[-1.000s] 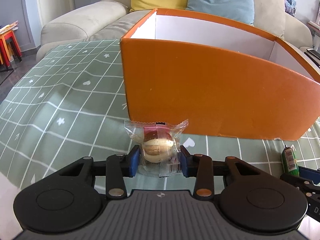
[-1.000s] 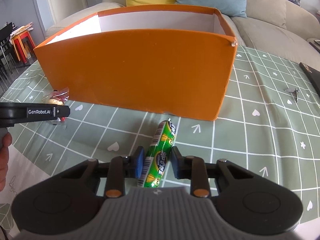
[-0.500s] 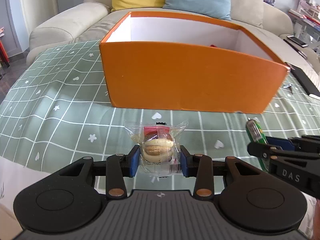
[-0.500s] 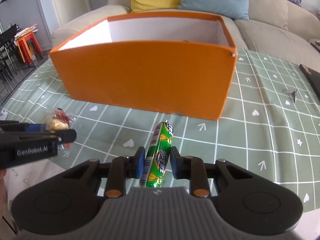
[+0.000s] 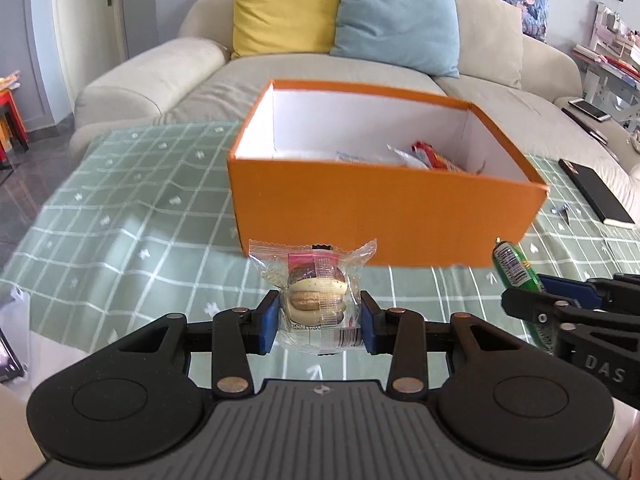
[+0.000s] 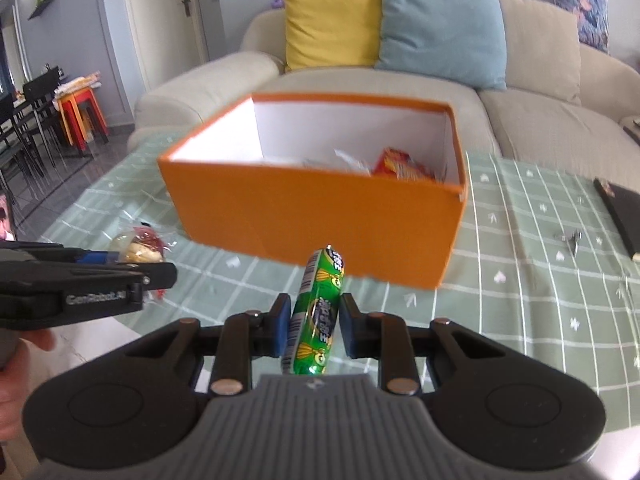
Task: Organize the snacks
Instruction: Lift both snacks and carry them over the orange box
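Note:
My left gripper (image 5: 319, 325) is shut on a clear-wrapped macaron snack (image 5: 316, 296), held above the green checked tablecloth (image 5: 120, 216). My right gripper (image 6: 313, 327) is shut on a green candy tube (image 6: 318, 312) that points toward the orange box (image 6: 320, 220). The orange box (image 5: 384, 216) stands ahead of both grippers, open-topped with white inner walls, and several snack packets (image 5: 432, 158) lie in its right part. In the left wrist view the right gripper (image 5: 560, 308) shows at the right edge with the green tube (image 5: 514, 268). In the right wrist view the left gripper (image 6: 100, 276) appears at left, carrying the macaron (image 6: 138, 246).
A beige sofa (image 5: 160, 80) with yellow (image 5: 286, 6) and blue (image 5: 396, 20) cushions stands behind the table. A black flat object (image 5: 596, 192) and a small metal clip (image 6: 570, 238) lie on the cloth right of the box. A hand (image 6: 16, 368) shows at lower left.
Both grippers have risen with their snacks, so the box now looks lower and smaller and its inside with the packets has come into view.

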